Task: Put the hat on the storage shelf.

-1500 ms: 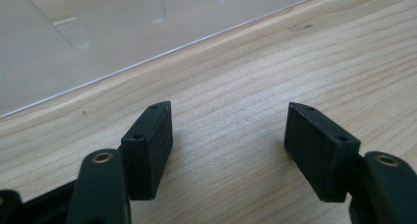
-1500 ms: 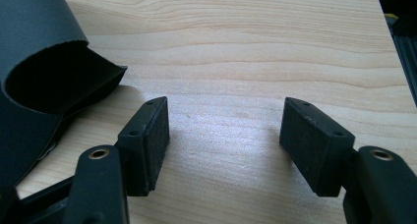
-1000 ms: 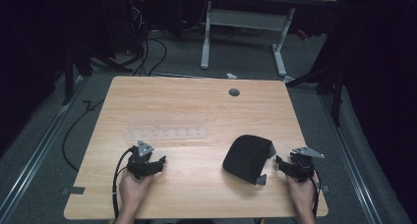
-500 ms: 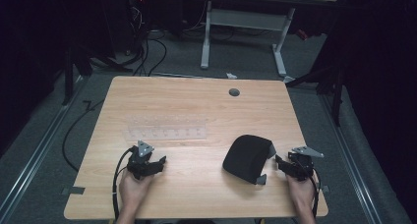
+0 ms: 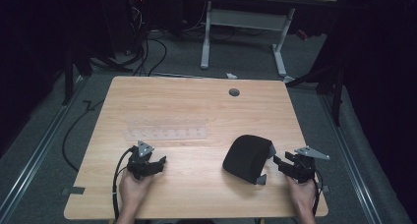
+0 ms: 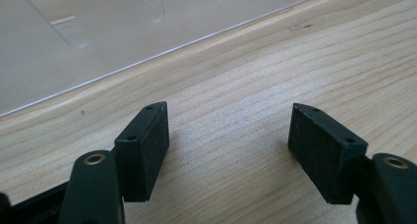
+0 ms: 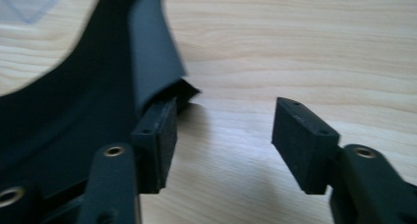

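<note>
A: Where's the black cap [image 5: 247,157]?

B: Near the bench's [image 5: 196,106] front right corner, just beside the right tool [image 5: 281,163]. Its jaws have just been widening, nothing between them; one pad touches the brim. The left tool [image 5: 158,163] is released too.

A: Best approach?

B: Slide one pad under the brim, then pinch. The clear plastic rack [image 5: 164,128] sits mid-bench; the far half offers free room.

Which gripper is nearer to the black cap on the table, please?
Right. The right gripper sits just beside the black cap; the left gripper is well across the table.
</note>
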Demonstrator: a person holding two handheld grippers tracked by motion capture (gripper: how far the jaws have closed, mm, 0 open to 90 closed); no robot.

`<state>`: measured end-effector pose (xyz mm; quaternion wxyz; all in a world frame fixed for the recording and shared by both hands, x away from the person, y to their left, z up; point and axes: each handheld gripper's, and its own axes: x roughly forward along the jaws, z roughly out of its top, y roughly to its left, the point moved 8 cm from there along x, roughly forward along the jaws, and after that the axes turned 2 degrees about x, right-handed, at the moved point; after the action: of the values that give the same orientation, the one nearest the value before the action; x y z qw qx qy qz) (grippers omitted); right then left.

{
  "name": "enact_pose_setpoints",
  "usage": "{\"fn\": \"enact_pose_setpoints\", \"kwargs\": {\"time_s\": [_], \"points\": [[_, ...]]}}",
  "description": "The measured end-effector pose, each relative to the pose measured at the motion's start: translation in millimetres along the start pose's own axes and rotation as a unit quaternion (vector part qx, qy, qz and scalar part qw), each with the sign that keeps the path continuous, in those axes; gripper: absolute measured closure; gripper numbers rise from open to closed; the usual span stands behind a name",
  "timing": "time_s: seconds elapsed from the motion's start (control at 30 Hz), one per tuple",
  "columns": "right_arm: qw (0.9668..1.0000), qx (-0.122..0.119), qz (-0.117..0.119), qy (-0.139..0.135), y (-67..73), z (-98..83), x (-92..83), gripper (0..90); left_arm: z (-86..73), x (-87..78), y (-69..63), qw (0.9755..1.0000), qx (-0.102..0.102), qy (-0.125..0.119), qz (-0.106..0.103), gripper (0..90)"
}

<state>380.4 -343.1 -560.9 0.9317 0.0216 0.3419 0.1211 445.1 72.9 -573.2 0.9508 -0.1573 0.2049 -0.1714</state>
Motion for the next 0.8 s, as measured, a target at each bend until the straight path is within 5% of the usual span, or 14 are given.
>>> {"fn": "enact_pose_setpoints", "kwargs": {"time_s": [0.2,0.53,0.8], "points": [[0.999,-0.003,0.043,-0.015,13.1,9.7,-6.8,33.9,0.0,0.1,-0.1,1.0,0.0,0.0,0.0,32.2],[0.9973,-0.011,0.066,-0.029,23.9,23.4,-10.6,31.4,0.1,0.1,-0.1,1.0,-0.001,-0.001,0.001,32.2],[0.9961,-0.017,0.085,-0.016,33.1,34.5,6.6,29.5,0.1,0.1,-0.1,1.0,-0.001,-0.001,0.001,32.2]]}}
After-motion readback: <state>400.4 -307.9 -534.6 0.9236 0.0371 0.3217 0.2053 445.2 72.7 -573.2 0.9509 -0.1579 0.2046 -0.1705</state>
